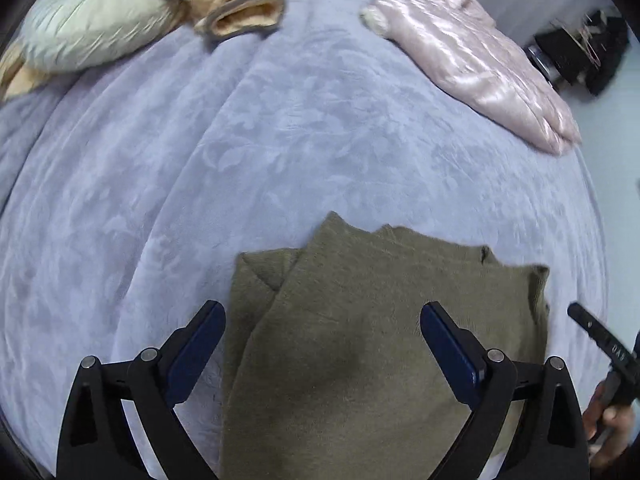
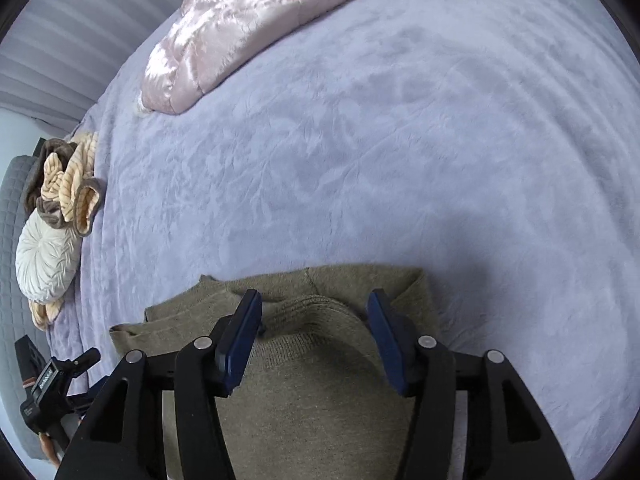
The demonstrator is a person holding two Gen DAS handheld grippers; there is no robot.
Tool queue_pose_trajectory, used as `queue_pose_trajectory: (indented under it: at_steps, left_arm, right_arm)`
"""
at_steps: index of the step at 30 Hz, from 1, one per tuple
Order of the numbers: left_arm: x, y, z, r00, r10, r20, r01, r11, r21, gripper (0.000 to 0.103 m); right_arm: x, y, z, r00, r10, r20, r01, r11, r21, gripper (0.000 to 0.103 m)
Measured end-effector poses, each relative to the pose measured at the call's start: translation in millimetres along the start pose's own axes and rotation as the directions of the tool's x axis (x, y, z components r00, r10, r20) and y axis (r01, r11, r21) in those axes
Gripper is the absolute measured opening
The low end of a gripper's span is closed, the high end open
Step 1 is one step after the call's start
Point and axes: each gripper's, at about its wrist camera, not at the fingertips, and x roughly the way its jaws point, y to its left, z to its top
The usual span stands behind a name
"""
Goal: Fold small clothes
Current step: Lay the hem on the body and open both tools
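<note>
An olive-brown knitted garment [image 1: 360, 340] lies folded on the lilac blanket [image 1: 200, 160], near its front edge. My left gripper [image 1: 323, 309] hangs over its left part with jaws wide apart, one blue pad off the cloth's edge and nothing pinched. In the right wrist view the same garment [image 2: 312, 400] shows its ribbed collar raised in a low hump between the pads of my right gripper [image 2: 315, 298]. That gripper is open, its pads clear of the knit. The right gripper [image 1: 600, 340] and a hand [image 1: 608, 420] also show at the left view's right edge.
A shiny pink padded jacket [image 1: 472, 60] lies at the far right of the bed. A pale round cushion [image 1: 92, 20] and a beige and brown fleece garment [image 1: 240, 12] sit at the far left. A black device [image 1: 580, 52] stands beyond the bed's right edge.
</note>
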Motion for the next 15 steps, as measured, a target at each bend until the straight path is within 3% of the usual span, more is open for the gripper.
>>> queue_pose_trajectory:
  at_steps: [3,6,8,10,12,15]
  left_arm:
    - [18,-46,0,0.999,0.031,0.009,-0.032,0.978,0.207,0.098]
    - [50,-69,3,0.994,0.113,0.001,-0.108,0.944,0.31,0.098]
    - [71,-59,10,0.987,0.158,-0.018,-0.147,0.949,0.28,0.098]
    - [85,-38,19,0.983,0.177,-0.047,-0.164,0.966,0.201,0.098]
    - [99,-10,27,0.981,0.169,-0.091,-0.159,0.981,0.107,0.098]
    - [110,23,31,0.983,0.127,-0.131,-0.126,0.992,0.011,0.098]
  right_arm:
    - [-14,25,-17,0.999,-0.018,0.038,0.026,0.972,-0.232,0.059]
    - [3,59,-43,0.999,-0.007,-0.034,-0.01,0.889,-0.458,0.059]
    - [23,79,-54,0.998,-0.021,-0.067,-0.02,0.825,-0.564,0.059]
    - [43,88,-55,0.996,-0.051,-0.076,-0.006,0.792,-0.611,0.059]
    - [58,85,-45,0.994,-0.083,-0.065,0.027,0.8,-0.599,0.059]
    - [69,58,-26,0.994,-0.089,-0.068,0.042,0.86,-0.508,0.059]
